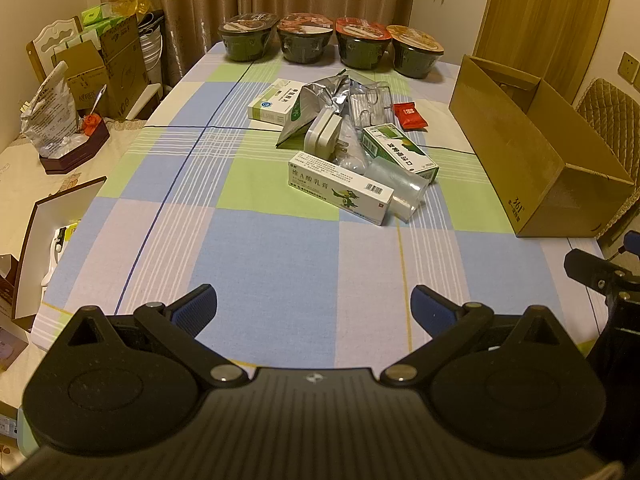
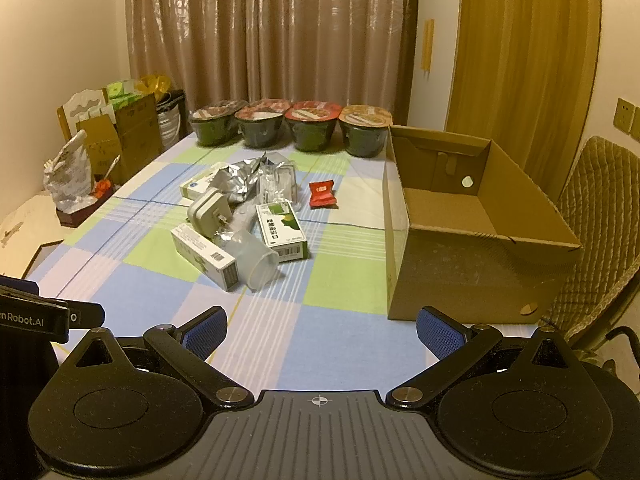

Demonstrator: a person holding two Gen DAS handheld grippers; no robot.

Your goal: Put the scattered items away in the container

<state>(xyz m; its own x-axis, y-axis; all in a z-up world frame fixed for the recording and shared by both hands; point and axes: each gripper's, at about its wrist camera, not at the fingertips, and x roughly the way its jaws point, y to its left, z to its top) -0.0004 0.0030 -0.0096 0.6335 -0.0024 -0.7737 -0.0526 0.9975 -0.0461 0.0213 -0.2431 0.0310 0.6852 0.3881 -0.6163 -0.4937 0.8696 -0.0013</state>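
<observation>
1. Blue-padded jaws stand wide apart on both tools, nothing between them. My left gripper and right gripper both hover low over the bare near end of the tabletop.
2. Task items sit in one pile mid-tabletop, well ahead of both: long white carton nearest, clear plastic cup on its side touching it, green-white box just behind, white plug adapter, silver foil pouch, red sachet a little apart on the right.
3. Container: open cardboard box at the right side of the tabletop, apart from the pile. Looks empty so far, so my read is the task is at its start.
4. Step in hand, as I judge it: first reach. I'd take the long white carton across its narrow width; it's nearest and unobstructed. The cup leans on it, so lift slowly or the cup may roll.
5. Right gripper is nearer the box, so it suits the carry.
6. View differences: right wrist sees into the box, floor bare; left wrist shows mostly its outer wall. Left wrist reads the carton top face and pile layout better.
7. Four noodle bowls line the far edge; I'd leave them.
</observation>
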